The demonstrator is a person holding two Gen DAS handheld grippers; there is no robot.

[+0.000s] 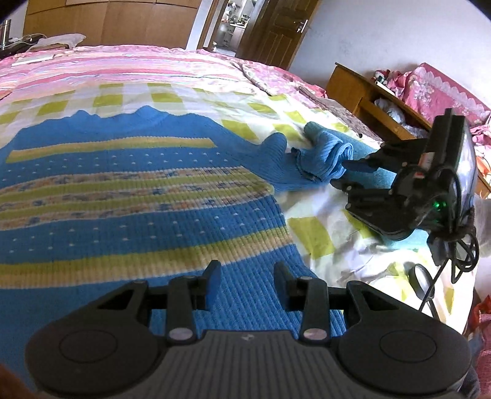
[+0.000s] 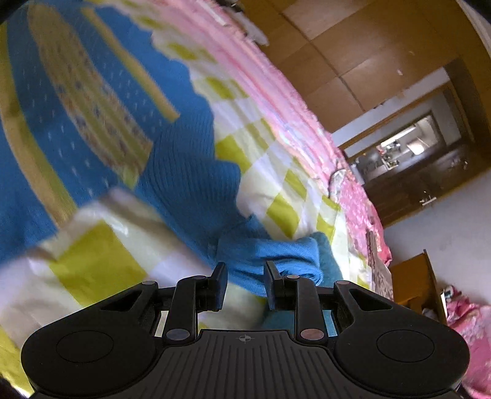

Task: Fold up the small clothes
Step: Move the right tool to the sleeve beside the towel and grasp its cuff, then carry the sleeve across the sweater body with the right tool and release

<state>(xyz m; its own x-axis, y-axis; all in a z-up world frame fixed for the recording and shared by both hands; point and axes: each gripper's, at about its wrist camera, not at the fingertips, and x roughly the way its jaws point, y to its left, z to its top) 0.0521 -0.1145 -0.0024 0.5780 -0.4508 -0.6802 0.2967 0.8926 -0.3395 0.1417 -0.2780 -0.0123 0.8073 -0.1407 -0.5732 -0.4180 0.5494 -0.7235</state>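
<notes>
We see the big bed with its yellow-and-white checked cover (image 1: 310, 242), and the blue knitted sweater with yellow stripes (image 1: 129, 196) lying flat on the left. Its bunched blue sleeve (image 1: 322, 159) is on the right. Our right gripper (image 2: 244, 270) is partly open around the sleeve, not pinching, so it could slip out. Our left gripper (image 1: 247, 276) hangs open, holding nothing, so the sweater might slide.

A checked bedsheet (image 1: 310, 236), pink quilt (image 1: 122, 64), wooden headboard (image 1: 353, 83) and open door (image 1: 276, 27).
</notes>
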